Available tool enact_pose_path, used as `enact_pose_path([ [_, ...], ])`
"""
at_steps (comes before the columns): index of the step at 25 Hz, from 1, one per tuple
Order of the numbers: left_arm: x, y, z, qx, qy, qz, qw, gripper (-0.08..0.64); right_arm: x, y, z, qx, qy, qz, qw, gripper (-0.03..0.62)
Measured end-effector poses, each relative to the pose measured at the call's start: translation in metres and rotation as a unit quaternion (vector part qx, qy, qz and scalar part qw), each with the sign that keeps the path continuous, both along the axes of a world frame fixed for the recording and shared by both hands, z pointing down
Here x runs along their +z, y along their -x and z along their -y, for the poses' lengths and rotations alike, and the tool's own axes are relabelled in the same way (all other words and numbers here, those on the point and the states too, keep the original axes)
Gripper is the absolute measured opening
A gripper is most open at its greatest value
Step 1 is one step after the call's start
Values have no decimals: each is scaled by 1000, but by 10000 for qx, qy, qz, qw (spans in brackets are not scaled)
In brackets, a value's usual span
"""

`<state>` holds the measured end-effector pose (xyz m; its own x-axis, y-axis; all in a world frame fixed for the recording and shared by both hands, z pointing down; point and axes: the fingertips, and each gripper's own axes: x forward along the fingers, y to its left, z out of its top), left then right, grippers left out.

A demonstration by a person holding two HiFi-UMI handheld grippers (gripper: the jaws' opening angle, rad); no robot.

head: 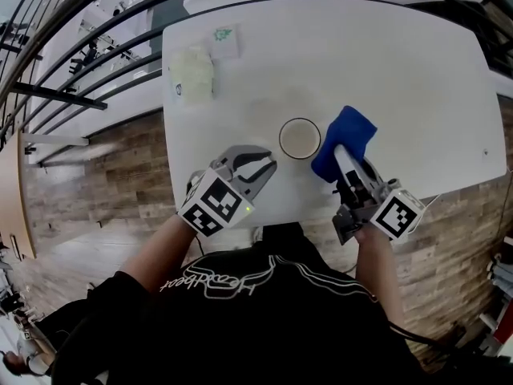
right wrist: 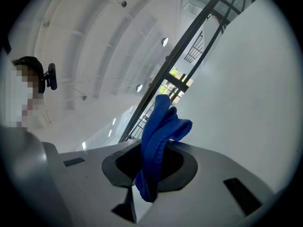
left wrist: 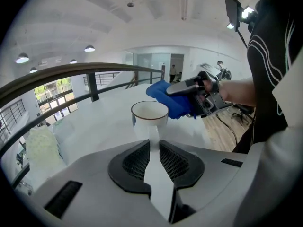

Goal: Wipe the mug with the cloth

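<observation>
A white mug (head: 299,139) with a thin dark rim stands upright on the white table (head: 401,79). My left gripper (head: 268,167) reaches it from the near left. In the left gripper view the mug (left wrist: 149,116) is straight ahead, and its handle runs back between the pads of my left gripper (left wrist: 154,143), which is shut on it. My right gripper (head: 341,155) is shut on a blue cloth (head: 346,137) that hangs just right of the mug. The bunched cloth (right wrist: 160,124) sticks up from between the jaws. From the left gripper view the cloth (left wrist: 166,97) sits just behind the mug's rim.
A pale green bundle (head: 191,72) and a small white packet (head: 224,41) lie at the table's far left corner. Dark railings (head: 96,46) run past the table's left side, with wooden floor below. The table's near edge (head: 304,215) is close to the person's body.
</observation>
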<state>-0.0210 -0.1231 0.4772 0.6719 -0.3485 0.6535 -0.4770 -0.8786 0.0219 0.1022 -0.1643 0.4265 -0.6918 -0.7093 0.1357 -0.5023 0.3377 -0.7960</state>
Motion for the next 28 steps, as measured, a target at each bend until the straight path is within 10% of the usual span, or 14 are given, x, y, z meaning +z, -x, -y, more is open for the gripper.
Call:
enact_pose_path([
  [18,-3,3,8,-5,-122,-164,9998,66,41,12,14,-110,512,-148,9985,61],
  [28,-4,8,7,9,-75,-222,9997,66,53,15,13,-223,733,-1081,9912,61],
])
